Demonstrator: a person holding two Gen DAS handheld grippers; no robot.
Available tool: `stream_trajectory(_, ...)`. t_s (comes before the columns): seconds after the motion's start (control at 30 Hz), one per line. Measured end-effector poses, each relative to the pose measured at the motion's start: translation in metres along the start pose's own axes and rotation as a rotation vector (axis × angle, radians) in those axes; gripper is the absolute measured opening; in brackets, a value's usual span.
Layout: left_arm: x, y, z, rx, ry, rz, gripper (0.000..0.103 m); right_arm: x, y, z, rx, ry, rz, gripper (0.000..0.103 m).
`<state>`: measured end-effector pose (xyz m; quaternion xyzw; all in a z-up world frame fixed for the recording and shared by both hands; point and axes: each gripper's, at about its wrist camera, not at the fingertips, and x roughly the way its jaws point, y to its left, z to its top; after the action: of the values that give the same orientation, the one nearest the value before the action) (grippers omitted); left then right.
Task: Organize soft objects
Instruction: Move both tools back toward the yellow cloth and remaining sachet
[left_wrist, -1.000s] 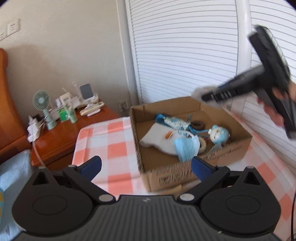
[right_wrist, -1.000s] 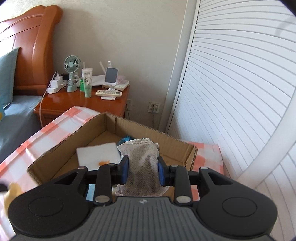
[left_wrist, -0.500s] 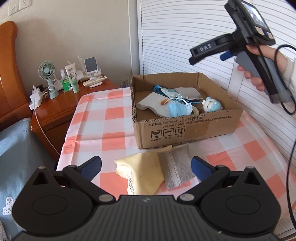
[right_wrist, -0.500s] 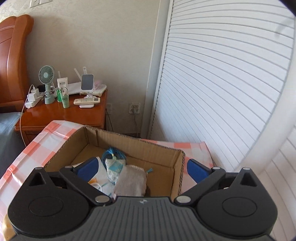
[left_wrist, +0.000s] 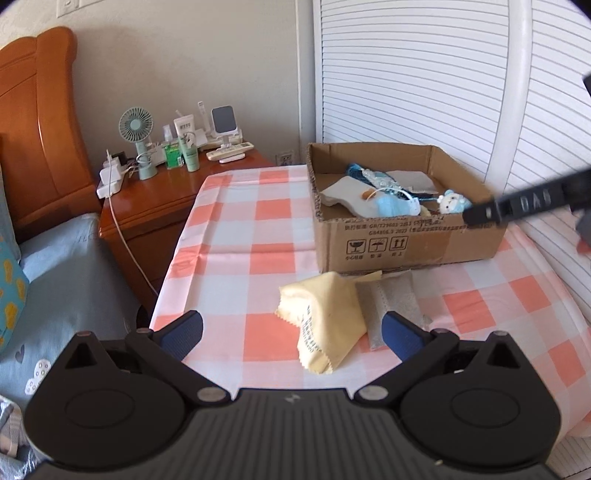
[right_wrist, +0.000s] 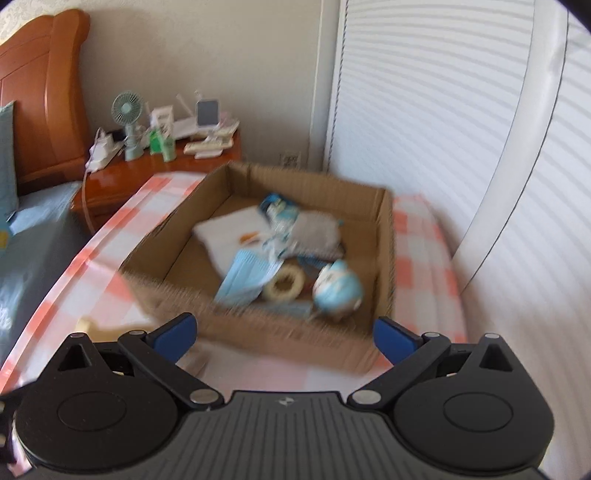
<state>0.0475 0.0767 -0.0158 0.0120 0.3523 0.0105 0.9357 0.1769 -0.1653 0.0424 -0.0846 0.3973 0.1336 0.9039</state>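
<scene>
A cardboard box (left_wrist: 406, 243) (right_wrist: 258, 325) stands on the checked tablecloth. It holds a white cloth (left_wrist: 347, 194), a blue face mask (right_wrist: 245, 275), a grey pouch (right_wrist: 317, 232) and a small blue plush (left_wrist: 452, 201) (right_wrist: 338, 290). In front of the box lie a yellow cloth (left_wrist: 325, 317) and a second grey pouch (left_wrist: 395, 302). My left gripper (left_wrist: 291, 330) is open just short of them, nothing between its fingers. My right gripper (right_wrist: 282, 332) is open and empty before the box's near wall; its black body (left_wrist: 528, 201) shows blurred at the right of the left wrist view.
A wooden nightstand (left_wrist: 155, 192) with a small fan (left_wrist: 136, 140), bottles and a remote stands left of the table. A bed with blue bedding (left_wrist: 55, 280) lies at the far left. White louvred doors (left_wrist: 406, 74) rise behind the box.
My right gripper opened and let the grey pouch drop into the box, then drew back toward the box's near side. My left gripper pulled back and now sees the yellow cloth and second pouch.
</scene>
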Motion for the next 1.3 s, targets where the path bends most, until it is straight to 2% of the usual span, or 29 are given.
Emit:
stream_trajectory(0.2, 0.000, 0.009, -0.010, -0.021, 0.022, 0.010, 0.102, 0.012, 0.041, -0.035, -0.030, 0.089, 0.030, 0.103)
stream_trajectory(0.33, 0.002, 0.013, -0.014, -0.025, 0.033, 0.018, 0.102, 0.029, 0.061, -0.042, -0.031, 0.132, 0.053, 0.103)
stream_trajectory(0.53, 0.007, 0.018, -0.016, -0.028, 0.043, 0.020, 0.102, 0.051, 0.078, -0.043, -0.043, 0.169, 0.041, 0.103)
stream_trajectory(0.97, 0.022, 0.018, -0.017, -0.030, 0.080, 0.019, 0.102, 0.082, 0.090, -0.050, -0.053, 0.228, 0.023, 0.103)
stream_trajectory(1.3, 0.046, 0.011, -0.012, 0.006, 0.078, -0.013, 0.102, 0.086, 0.071, -0.054, 0.010, 0.235, 0.034, 0.103)
